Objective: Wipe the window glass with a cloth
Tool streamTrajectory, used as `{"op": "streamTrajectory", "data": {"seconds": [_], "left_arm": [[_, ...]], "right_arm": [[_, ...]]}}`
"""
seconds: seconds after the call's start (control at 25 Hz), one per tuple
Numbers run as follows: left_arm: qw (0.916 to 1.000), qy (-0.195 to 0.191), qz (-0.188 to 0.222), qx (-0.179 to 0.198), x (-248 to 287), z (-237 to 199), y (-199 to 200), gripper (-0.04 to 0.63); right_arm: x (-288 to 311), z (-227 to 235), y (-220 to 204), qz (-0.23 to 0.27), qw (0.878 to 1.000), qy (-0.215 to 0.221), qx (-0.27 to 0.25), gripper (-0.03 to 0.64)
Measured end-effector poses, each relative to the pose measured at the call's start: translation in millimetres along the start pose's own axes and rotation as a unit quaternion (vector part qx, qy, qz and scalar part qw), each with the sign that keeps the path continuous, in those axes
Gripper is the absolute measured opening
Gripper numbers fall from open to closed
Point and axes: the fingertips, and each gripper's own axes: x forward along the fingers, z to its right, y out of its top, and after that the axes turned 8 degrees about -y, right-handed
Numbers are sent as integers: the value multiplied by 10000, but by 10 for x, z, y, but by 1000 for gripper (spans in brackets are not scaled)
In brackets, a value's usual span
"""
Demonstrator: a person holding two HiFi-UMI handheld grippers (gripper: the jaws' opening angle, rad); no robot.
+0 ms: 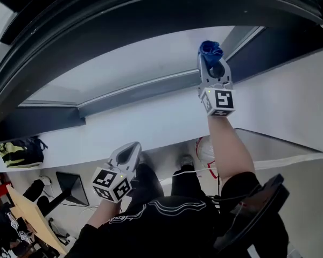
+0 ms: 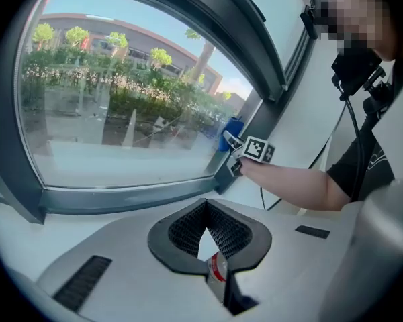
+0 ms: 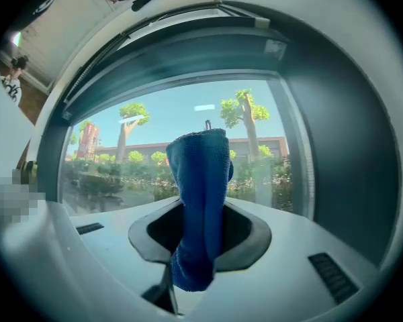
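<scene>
Right gripper clamped on blue cloth. Wad stands upright at window glass, near right frame; contact likely, unconfirmed. Left gripper closed, empty, held low. Suggest: press wad flat, overlap strokes away from frame.

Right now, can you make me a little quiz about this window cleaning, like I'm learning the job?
1. What colour is the cloth in the right gripper? A red, B blue, C yellow.
2. True or false: the left gripper holds a cloth too.
3. Which gripper is raised up by the window glass?

Key: 1 B. 2 False: its jaws are together with nothing between them. 3 The right one.
</scene>
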Motion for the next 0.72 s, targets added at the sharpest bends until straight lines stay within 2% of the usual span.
{"op": "streamTrajectory", "data": {"seconds": [0.2, 0.32, 0.52, 0.72], "left_arm": [[10000, -46, -56, 28, 241, 233, -18, 6], [10000, -47, -42, 6, 359, 350, -50, 6], [9999, 9, 149, -80, 465, 445, -49, 6], [9990, 70, 435, -67, 253, 235, -53, 6]], "right_arm": [[36, 848, 9, -54, 9977, -667, 111, 98], [75, 1082, -24, -105, 9973, -730, 24, 98], [59, 1003, -48, -82, 9986, -522, -68, 98], [-126, 238, -251, -306, 9994, 126, -109, 98]]}}
